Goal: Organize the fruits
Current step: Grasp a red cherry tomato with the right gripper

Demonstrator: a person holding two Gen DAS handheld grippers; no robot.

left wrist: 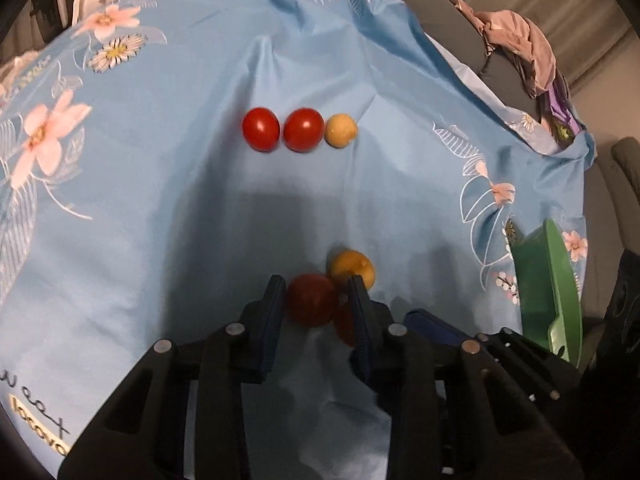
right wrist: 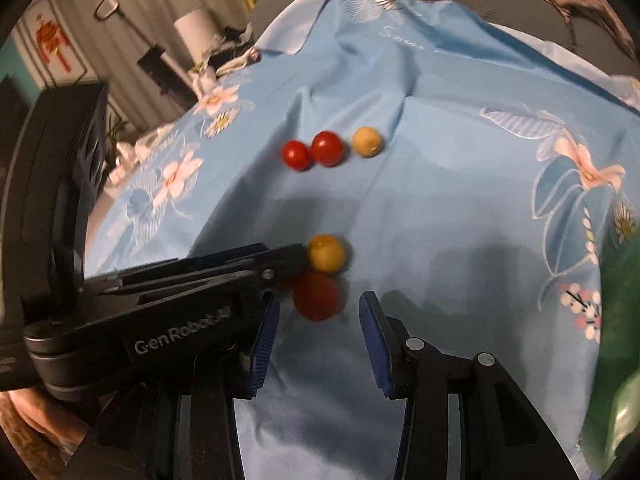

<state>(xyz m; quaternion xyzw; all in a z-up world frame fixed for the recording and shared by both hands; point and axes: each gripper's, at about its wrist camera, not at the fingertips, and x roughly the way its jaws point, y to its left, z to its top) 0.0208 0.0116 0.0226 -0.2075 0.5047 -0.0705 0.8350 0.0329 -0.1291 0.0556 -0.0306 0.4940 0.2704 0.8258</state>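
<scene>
Left wrist view: a red tomato is being bracketed by the left gripper, pads closing on both of its sides; firm contact cannot be confirmed. A yellow fruit is lying just behind it. Farther off, two red tomatoes and a pale yellow fruit are being kept in a row on the blue floral cloth.

Right wrist view: the right gripper is being held wide, nothing gripped, a second near red tomato sitting just ahead of it.

Smooth, faintly sheeny blue cloth; glossy red tomatoes; ribbed blue pads on matt black plastic.
</scene>
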